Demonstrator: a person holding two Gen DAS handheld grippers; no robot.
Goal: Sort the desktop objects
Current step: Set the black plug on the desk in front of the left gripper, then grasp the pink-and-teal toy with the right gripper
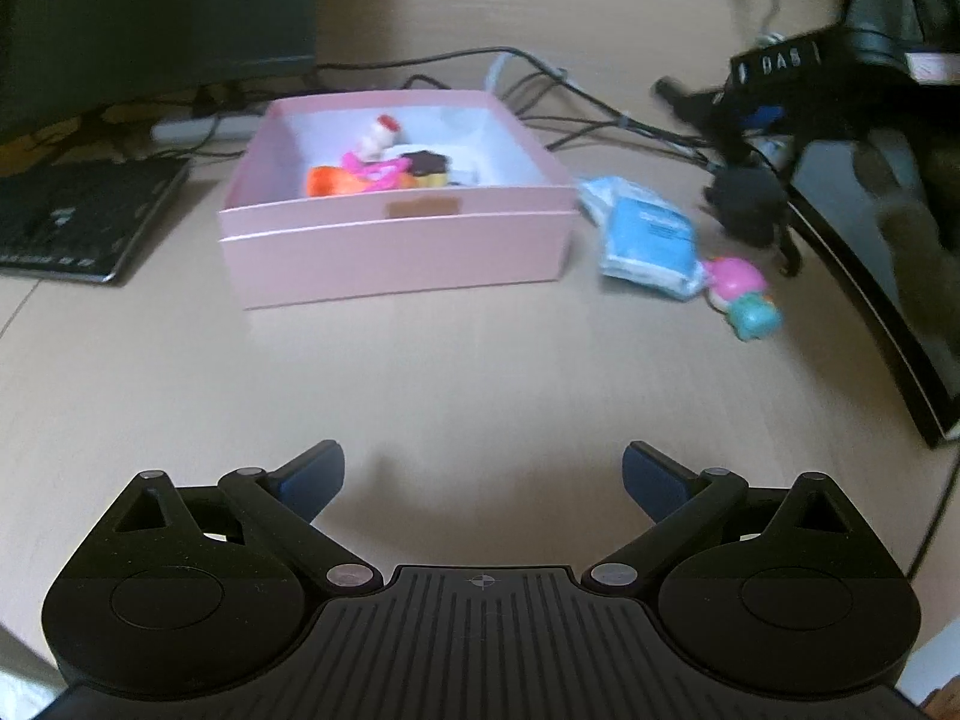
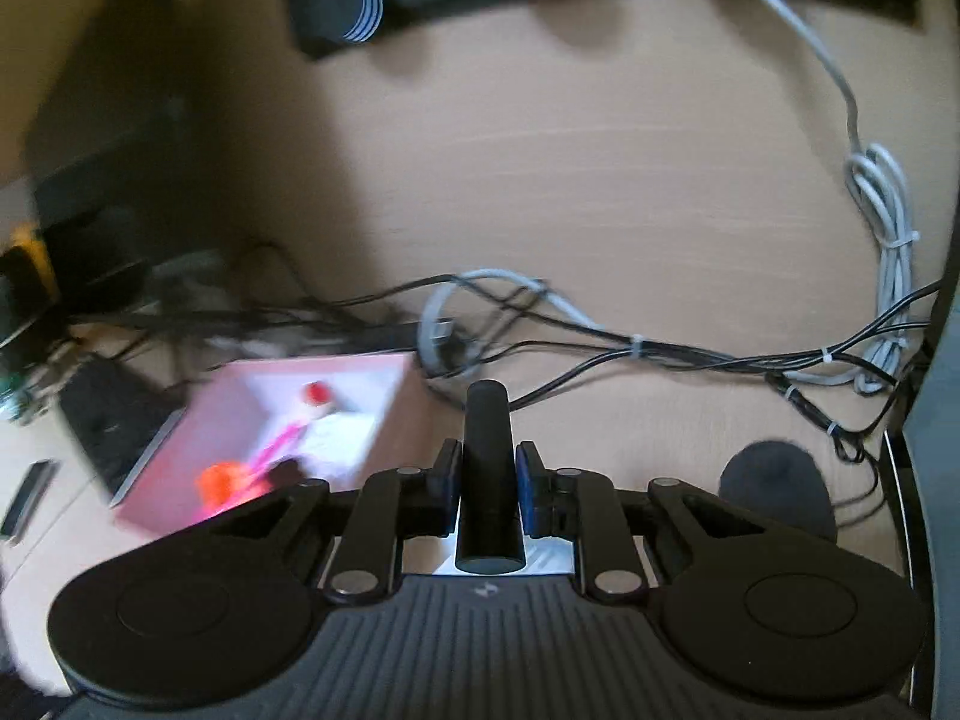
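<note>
A pink box (image 1: 396, 240) sits mid-desk and holds several small toys; it also shows low left in the right wrist view (image 2: 396, 408). A blue and white packet (image 1: 648, 234) and a pink and teal toy figure (image 1: 741, 294) lie to the box's right. My left gripper (image 1: 483, 480) is open and empty, low over bare desk in front of the box. My right gripper (image 2: 487, 474) is shut on a black cylinder (image 2: 489, 480) and holds it above the desk, right of the box. It appears blurred at the upper right in the left wrist view (image 1: 738, 150).
A black keyboard (image 1: 78, 216) lies left of the box. Tangled cables (image 2: 600, 330) run behind the box. A dark monitor edge (image 1: 870, 300) stands at the right. A black fuzzy round object (image 2: 774, 492) sits near the right gripper.
</note>
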